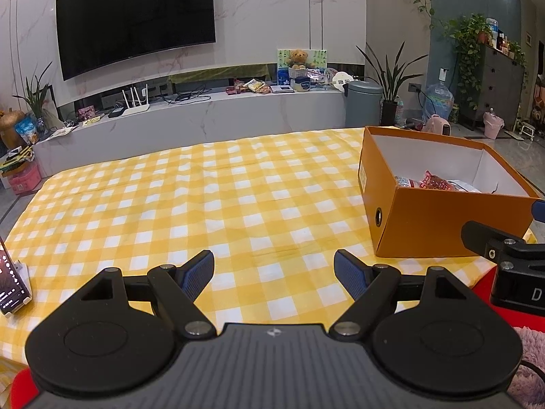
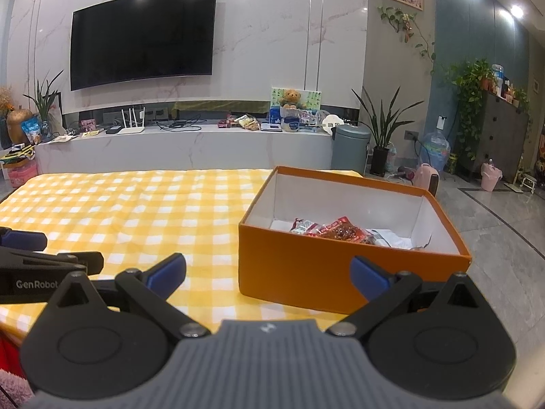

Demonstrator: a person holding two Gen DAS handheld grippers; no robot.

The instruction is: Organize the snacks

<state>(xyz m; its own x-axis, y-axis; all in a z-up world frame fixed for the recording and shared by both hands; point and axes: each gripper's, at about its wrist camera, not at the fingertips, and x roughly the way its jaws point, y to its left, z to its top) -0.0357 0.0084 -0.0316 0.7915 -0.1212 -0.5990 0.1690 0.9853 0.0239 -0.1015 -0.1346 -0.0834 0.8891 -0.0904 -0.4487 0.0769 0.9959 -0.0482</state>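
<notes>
Item 1. Snack packets [image 2: 340, 231]: several small sealed sachets, red-printed and clear film, with pale wrappers beside them. Location: inside the orange box [image 2: 327, 272], lying loose on its floor toward the near wall; seen at 1 o'clock from the right wrist camera and at 3 o'clock from the left. Exact count cannot be told. Handling is judged light, soft and crinkly, the film likely slippery; contents may be crushed under a hard pinch. Hold is best taken at a flat sealed edge or across the thin middle of one sachet, from above, clear of the box walls.

Item 2. Orange box: open-topped cardboard, white inside, a round hole in one end wall and a label on another. It stands on the yellow-checked cloth [image 1: 238, 204] of the tabletop, at the right side. It is judged stiff but light and easily shoved; a wall would have to be gripped at its rim, or the box steadied, if it is to be moved.

Item 3. Left gripper [image 1: 274, 272]: jaws spread wide, nothing between them, held over bare cloth near the front edge.

Item 4. Right gripper [image 2: 269, 274]: jaws likewise parted and empty, placed just before the near wall of the box.

Item 5. Tabletop cloth: no loose snack is seen on it in either view, so the sorting is judged far along or finished. A phone [image 1: 12, 283] on a stand sits at 9 o'clock in the left view.
</notes>
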